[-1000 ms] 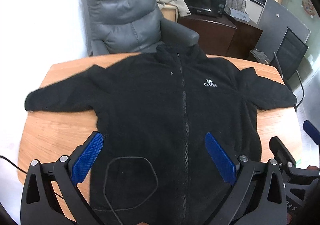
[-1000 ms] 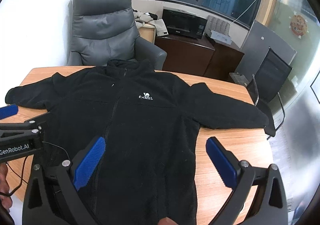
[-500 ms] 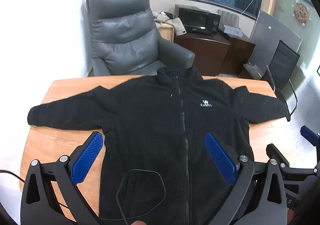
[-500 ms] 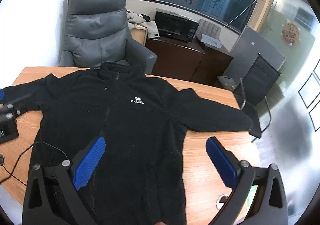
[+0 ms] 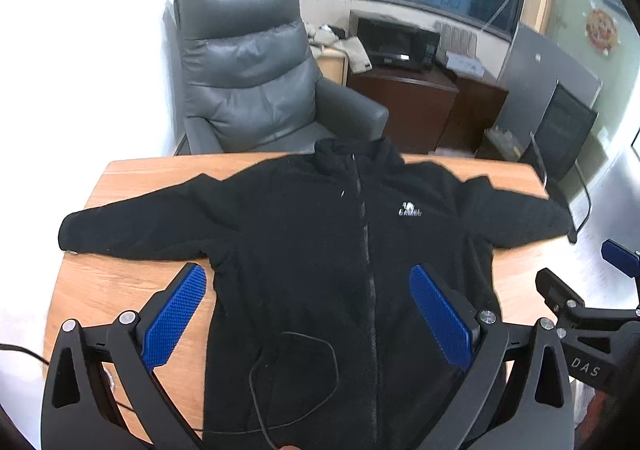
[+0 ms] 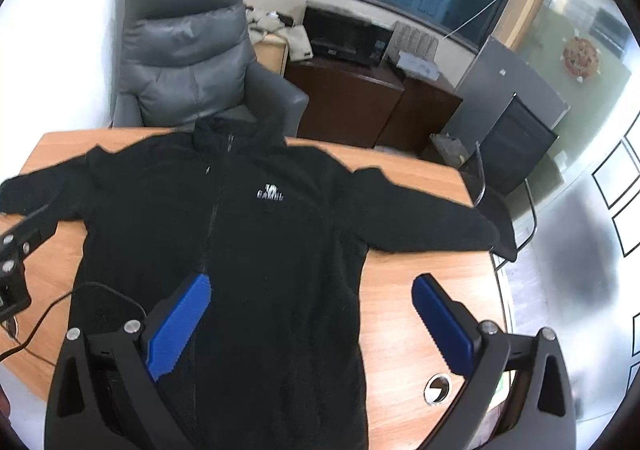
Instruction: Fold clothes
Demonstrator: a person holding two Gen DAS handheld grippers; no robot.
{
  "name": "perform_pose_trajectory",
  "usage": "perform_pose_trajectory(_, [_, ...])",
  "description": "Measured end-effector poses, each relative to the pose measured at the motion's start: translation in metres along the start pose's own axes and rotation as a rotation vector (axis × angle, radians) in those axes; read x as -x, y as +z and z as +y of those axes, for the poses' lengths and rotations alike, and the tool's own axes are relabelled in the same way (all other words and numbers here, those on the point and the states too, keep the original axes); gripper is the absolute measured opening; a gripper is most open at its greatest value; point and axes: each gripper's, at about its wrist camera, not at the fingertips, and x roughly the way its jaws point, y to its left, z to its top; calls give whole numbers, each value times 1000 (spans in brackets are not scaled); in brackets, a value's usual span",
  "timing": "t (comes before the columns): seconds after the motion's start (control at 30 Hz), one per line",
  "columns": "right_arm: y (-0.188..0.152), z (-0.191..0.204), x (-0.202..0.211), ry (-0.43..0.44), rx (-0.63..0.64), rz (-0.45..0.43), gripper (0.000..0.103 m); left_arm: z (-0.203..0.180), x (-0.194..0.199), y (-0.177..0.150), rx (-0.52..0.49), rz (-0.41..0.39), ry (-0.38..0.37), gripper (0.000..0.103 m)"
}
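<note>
A black fleece jacket (image 5: 320, 242) with a white chest logo lies flat and zipped on the wooden table (image 5: 100, 290), collar at the far edge, both sleeves spread out sideways. The same jacket (image 6: 248, 234) fills the right wrist view. My left gripper (image 5: 308, 286) hovers open above the jacket's lower left front, nothing between its blue pads. My right gripper (image 6: 312, 298) hovers open above the jacket's lower right side and the bare table (image 6: 420, 258). The right gripper's tip (image 5: 616, 254) also shows at the left wrist view's right edge.
A thin black cable (image 5: 296, 374) loops over the jacket's hem. A grey leather armchair (image 5: 248, 74) stands behind the table. A dark cabinet with a microwave (image 5: 396, 42) and a black office chair (image 5: 564, 134) stand further back. A round cable hole (image 6: 438, 386) sits in the table's near right.
Both grippers have risen and drawn back from the jacket, so more of the table and room shows. The jacket has not moved. Both grippers stay open.
</note>
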Motion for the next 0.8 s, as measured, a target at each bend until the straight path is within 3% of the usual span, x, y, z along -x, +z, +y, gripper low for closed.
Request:
perform_pose_trajectory(0.13, [-6, 6, 1, 14, 7, -34, 103, -1, -10, -13, -14, 32, -19, 103])
perform_pose_trajectory(0.3, [-23, 13, -23, 47, -4, 139, 103, 6, -12, -31, -52, 90, -26, 103])
perform_pose_trajectory(0.43, [-20, 16, -11, 21, 35, 167, 103, 14, -3, -30, -30, 104, -7, 103])
perform_pose_trajectory(0.8, [18, 15, 48, -82, 107, 39, 103, 16, 38, 9, -40, 33, 96, 103])
